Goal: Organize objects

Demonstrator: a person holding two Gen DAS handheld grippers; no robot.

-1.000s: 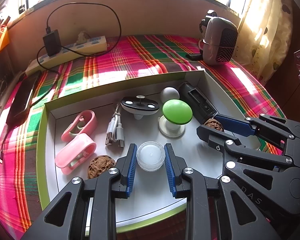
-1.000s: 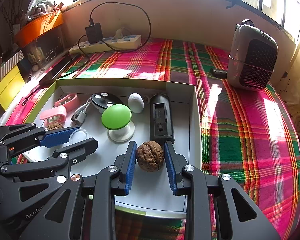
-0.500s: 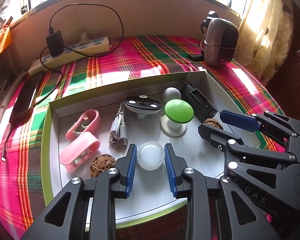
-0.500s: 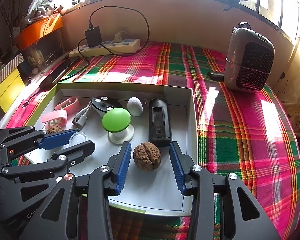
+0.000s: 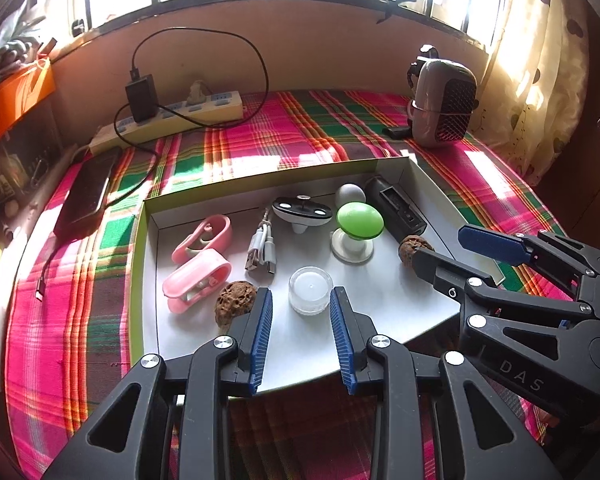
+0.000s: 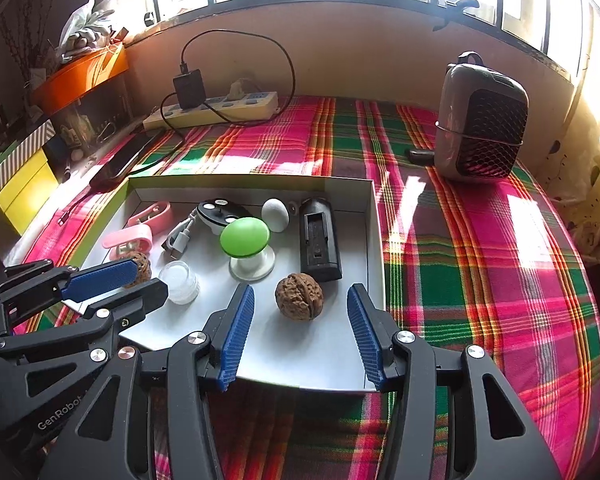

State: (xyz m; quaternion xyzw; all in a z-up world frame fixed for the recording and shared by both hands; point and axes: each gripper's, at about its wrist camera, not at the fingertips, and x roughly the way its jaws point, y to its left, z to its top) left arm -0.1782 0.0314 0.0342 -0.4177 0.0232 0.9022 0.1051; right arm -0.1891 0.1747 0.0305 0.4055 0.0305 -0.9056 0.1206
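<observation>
Left gripper [image 5: 300,300]: jaws parted narrowly, blue pads flanking one clear round container [image 5: 311,290] with a gap on each side; nothing is gripped. Right gripper [image 6: 300,306]: jaws spread wide around one walnut [image 6: 299,296], both pads well clear of it. Both items rest on the floor of the tray [image 6: 374,236], a shallow white box with a green outer edge.

Tray contents, counted:
- Walnuts: 2. The second walnut [image 5: 235,302] lies at 9 o'clock of the clear container, just beside the left gripper's left pad.
- Pink clips [image 5: 198,278]: 2, one at 10 o'clock of the second walnut, the other pink clip [image 5: 202,238] behind it.
- White USB cable [image 5: 262,250]: 1, bundled, at 11 o'clock of the clear container.
- Green mushroom-shaped piece [image 5: 358,222] on a white base: 1, at 1 o'clock of the container.
- Black-and-white oval device [image 5: 302,210]: 1, at 12 o'clock.
- White egg-shaped item [image 6: 275,214]: 1, behind the green piece.
- Black rectangular device [image 6: 319,240]: 1, at 12 o'clock of the right gripper's walnut, along the tray's right wall.

Outside the tray, on the plaid cloth [image 6: 480,260]: one power strip [image 5: 172,120] at 11 o'clock with one black adapter [image 5: 141,96] plugged in, one dark phone [image 5: 86,196] at 10 o'clock, one small heater [image 6: 482,120] at 2 o'clock.
</observation>
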